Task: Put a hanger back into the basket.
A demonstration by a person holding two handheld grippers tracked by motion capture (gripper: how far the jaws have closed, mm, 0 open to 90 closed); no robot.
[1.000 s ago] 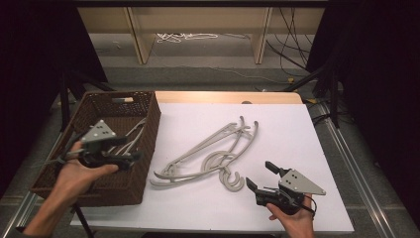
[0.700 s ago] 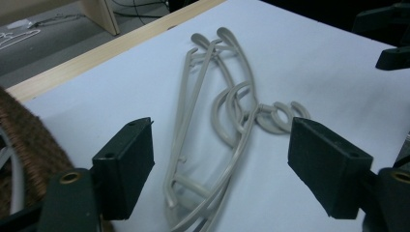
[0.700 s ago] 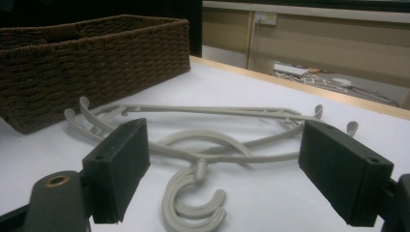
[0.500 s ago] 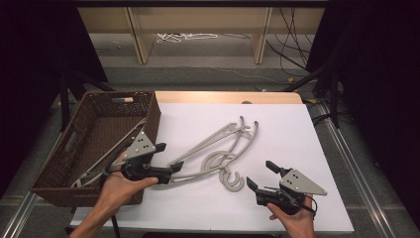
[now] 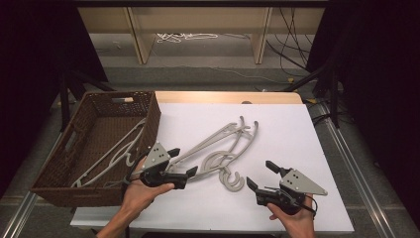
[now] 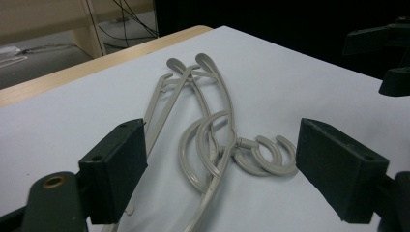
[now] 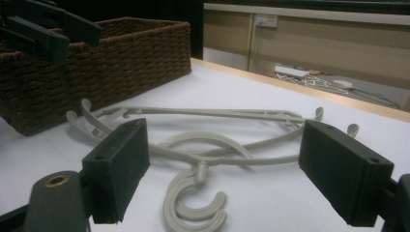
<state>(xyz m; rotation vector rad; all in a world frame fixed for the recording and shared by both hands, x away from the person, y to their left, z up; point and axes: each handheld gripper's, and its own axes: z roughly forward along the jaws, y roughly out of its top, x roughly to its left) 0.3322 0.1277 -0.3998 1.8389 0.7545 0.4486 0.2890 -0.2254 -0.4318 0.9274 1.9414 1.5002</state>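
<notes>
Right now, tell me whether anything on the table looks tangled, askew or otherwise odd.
The grey plastic clothes hangers on the white sheet lie crossed and interlocked, hooks overlapping, so lifting one may drag the other. In the brown wicker basket, another grey hanger leans slanted against the wall. Nothing looks broken or spilled.

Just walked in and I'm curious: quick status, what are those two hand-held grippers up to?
Left hand-held gripper open, jaws just opened, over grey hangers on white sheet. Right hand-held gripper open, empty. One hanger in basket. Nothing blocking.
</notes>
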